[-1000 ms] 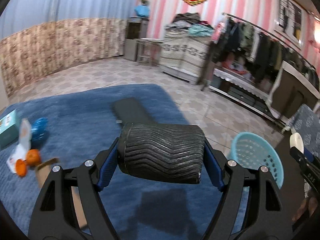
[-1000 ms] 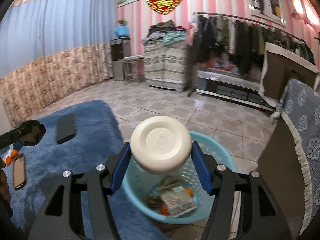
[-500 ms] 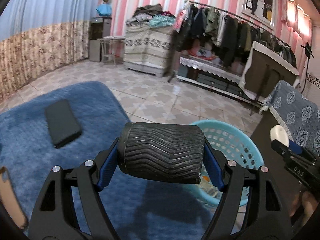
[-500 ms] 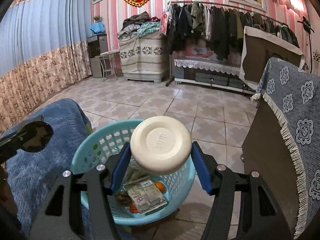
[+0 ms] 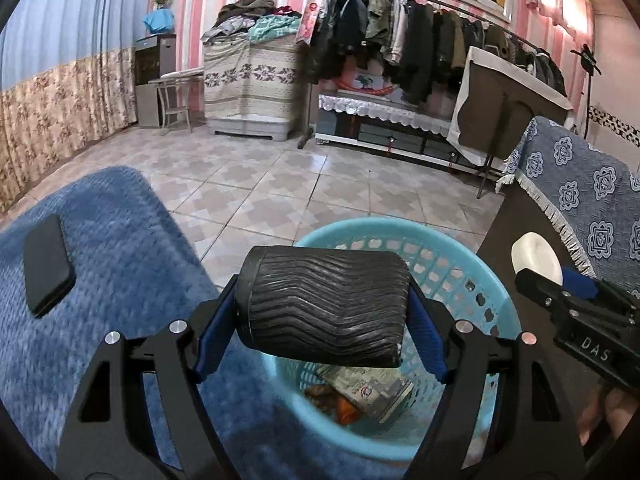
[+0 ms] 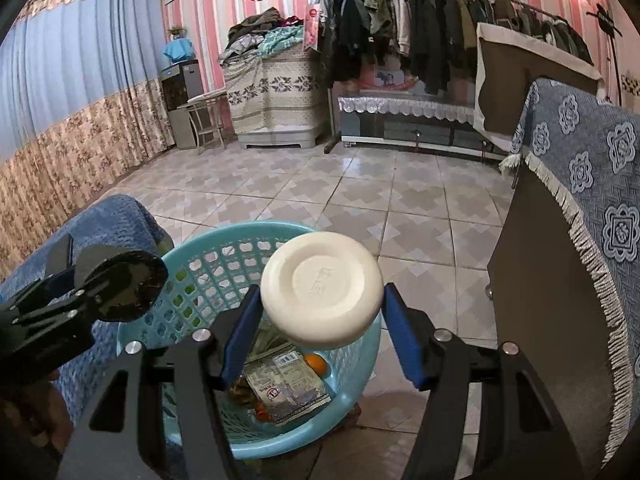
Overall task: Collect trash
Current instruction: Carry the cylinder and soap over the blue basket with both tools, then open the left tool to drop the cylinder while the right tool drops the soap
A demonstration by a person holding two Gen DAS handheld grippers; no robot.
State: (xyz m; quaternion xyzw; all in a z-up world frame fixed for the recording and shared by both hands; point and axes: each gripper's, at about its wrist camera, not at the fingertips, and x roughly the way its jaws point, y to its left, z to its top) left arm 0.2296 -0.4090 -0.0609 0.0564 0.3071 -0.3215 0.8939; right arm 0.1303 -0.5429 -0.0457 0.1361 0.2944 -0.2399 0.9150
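Observation:
My left gripper (image 5: 324, 312) is shut on a black ribbed cup (image 5: 324, 300) held sideways, just above the near rim of a light blue plastic basket (image 5: 404, 226). My right gripper (image 6: 322, 308) is shut on a white round container (image 6: 322, 292), hanging over the same basket (image 6: 224, 236). Inside the basket lie a printed wrapper (image 6: 286, 384) and orange peel (image 6: 314, 362). The right wrist view shows the black cup (image 6: 128, 284) at the basket's left edge. The white container (image 5: 534, 256) appears at the right in the left wrist view.
A blue fuzzy blanket (image 5: 100, 300) spreads to the left with a black phone (image 5: 46, 264) on it. A dark cabinet draped in blue patterned cloth (image 6: 580, 184) stands close on the right. Tiled floor (image 6: 380, 184) lies beyond, with a clothes rack (image 5: 420, 36) at the back.
Both grippers have swung right and down toward the basket. The left one left the blanket area and now hangs at the basket's rim. Both grips are unchanged.

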